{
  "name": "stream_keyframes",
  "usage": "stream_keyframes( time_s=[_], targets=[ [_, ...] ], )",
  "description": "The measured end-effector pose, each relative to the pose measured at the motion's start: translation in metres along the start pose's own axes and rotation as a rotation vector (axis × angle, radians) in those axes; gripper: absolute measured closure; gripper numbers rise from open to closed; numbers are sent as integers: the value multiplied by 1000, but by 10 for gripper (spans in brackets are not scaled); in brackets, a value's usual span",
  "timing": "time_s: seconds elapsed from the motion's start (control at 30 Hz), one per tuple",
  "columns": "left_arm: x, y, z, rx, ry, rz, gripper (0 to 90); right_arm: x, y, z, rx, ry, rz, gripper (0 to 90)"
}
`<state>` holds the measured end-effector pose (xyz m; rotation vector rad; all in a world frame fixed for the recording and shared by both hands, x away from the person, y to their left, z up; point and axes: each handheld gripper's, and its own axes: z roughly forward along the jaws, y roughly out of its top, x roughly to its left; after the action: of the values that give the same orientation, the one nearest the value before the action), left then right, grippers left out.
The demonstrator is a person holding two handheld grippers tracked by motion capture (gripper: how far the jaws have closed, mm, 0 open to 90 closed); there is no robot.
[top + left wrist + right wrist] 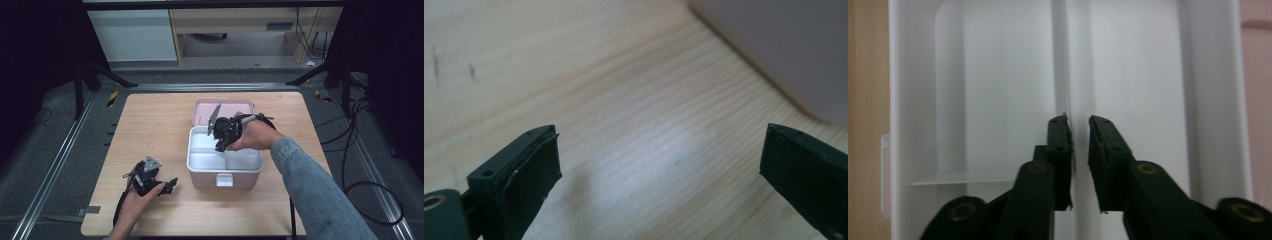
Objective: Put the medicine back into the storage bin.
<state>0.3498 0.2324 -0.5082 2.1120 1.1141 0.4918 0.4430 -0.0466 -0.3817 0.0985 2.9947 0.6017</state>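
The right tool point(1079, 125), jaws a slit apart astride the divider point(1062, 75), dips into the white tray point(246, 161) sitting in the pink box point(225, 179) mid-surface. Likely next: pinch that divider and lift the tray. The left tool point(169, 185) rests wide apart, empty.

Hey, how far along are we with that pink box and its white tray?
Done: the pink box stands with its lid swung back, the white tray exposed, compartments bare. In hand: the right gripper is over the tray, jaws a narrow gap apart astride its divider wall, not clearly pinching it. The left gripper rests open on the table. Left: probably gripping and lifting out the tray.
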Motion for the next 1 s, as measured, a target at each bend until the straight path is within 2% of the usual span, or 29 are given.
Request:
stream_keyframes(
  time_s=[0.07, 0.1, 0.13, 0.2, 0.23, 0.27, 0.37, 0.4, 0.53, 0.7, 0.8, 0.93, 1.0],
  targets=[
    [3, 11, -1, -11, 0, 5, 40, -2, -7, -5, -45, -15, 40, 666],
    [8, 23, -2, -18, 9, 10, 40, -3, -9, -7, -63, -21, 60, 644],
    [10, 27, -3, -19, 14, 15, 43, -5, -16, -12, -101, -43, 100, 581],
    [17, 45, -5, -29, 22, 14, 45, -8, -23, -17, -136, -74, 146, 517],
    [22, 57, -5, -34, 25, 9, 52, -9, -28, -20, -159, -115, 174, 444],
    [24, 64, -5, -32, 29, 10, 62, -12, -34, -24, -185, -151, 216, 440],
    [31, 92, -2, -24, 66, 32, 72, -18, -49, -34, -245, -201, 292, 422],
    [33, 98, -1, -23, 69, 36, 78, -22, -54, -38, -268, -250, 341, 404],
    [41, 123, 5, -21, 87, 28, 80, -34, -72, -48, -310, -343, 468, 388],
    [48, 146, 17, -39, 81, -22, 94, -52, -89, -50, -310, -423, 596, 437],
    [50, 159, 24, -34, 75, -21, 113, -60, -94, -46, -300, -447, 637, 473],
    [52, 174, 34, -48, 63, -45, 154, -73, -103, -39, -287, -469, 691, 555],
    [52, 179, 41, -48, 52, -60, 186, -77, -105, -37, -292, -465, 707, 570]
  ],
)
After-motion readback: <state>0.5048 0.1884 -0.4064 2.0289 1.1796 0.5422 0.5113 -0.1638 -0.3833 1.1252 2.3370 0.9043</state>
